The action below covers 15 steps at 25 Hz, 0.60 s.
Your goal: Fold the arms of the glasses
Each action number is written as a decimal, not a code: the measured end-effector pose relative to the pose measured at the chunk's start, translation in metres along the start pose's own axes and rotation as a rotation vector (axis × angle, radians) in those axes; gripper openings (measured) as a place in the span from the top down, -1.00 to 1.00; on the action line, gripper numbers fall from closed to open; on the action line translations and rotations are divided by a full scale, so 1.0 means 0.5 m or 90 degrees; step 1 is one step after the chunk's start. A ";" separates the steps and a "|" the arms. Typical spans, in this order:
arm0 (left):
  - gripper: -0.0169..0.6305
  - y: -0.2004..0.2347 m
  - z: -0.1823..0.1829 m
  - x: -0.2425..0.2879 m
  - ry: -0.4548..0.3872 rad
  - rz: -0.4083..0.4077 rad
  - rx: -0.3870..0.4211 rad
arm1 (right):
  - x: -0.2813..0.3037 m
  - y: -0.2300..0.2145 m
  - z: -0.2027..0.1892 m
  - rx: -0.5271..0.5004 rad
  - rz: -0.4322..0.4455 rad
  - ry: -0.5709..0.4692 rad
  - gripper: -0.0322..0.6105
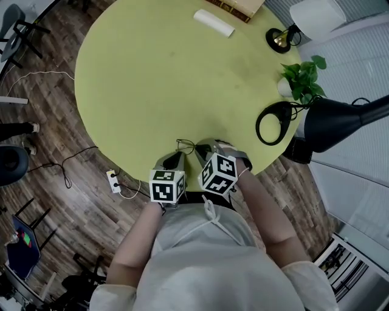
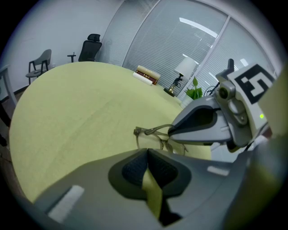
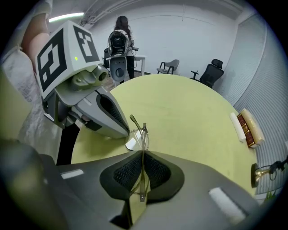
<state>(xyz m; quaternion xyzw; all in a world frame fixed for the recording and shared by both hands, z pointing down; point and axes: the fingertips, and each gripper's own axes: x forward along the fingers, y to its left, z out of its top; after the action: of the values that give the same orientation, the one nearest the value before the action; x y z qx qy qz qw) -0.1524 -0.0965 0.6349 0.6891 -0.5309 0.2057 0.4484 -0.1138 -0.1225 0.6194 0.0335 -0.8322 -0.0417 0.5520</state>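
Thin-framed glasses [image 1: 185,146] lie near the front edge of the round yellow-green table [image 1: 158,79]. In the right gripper view one arm of the glasses [image 3: 143,134] runs upright through the pads, with my right gripper [image 3: 143,155] shut on it. My left gripper [image 2: 147,152] has its jaws together with nothing seen between them. Its tip sits just short of the glasses [image 2: 155,131], close to a lens. In the head view the left gripper [image 1: 178,156] and right gripper [image 1: 198,148] stand side by side over the glasses, both pointing steeply down.
At the table's far edge lie a white roll [image 1: 214,23] and a book [image 1: 237,7], with a white lamp [image 1: 310,18] beside them. A potted plant [image 1: 301,79] and a black lamp with a ring base [image 1: 275,121] stand at the right. A power strip [image 1: 113,181] lies on the floor.
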 end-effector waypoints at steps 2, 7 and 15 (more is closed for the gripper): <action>0.93 0.000 -0.001 0.002 0.004 0.000 0.001 | 0.004 -0.002 0.001 -0.028 -0.011 0.010 0.84; 0.93 -0.032 0.035 -0.039 -0.037 -0.044 -0.008 | 0.010 -0.003 0.004 -0.058 -0.024 0.016 0.84; 0.93 -0.050 0.099 -0.035 -0.079 -0.053 0.000 | 0.009 -0.002 0.003 -0.058 -0.024 -0.005 0.84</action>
<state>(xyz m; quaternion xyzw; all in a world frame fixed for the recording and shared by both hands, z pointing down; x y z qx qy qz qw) -0.1450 -0.1278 0.5862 0.7217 -0.5288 0.1437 0.4230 -0.1167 -0.1238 0.6227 0.0237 -0.8306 -0.0901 0.5490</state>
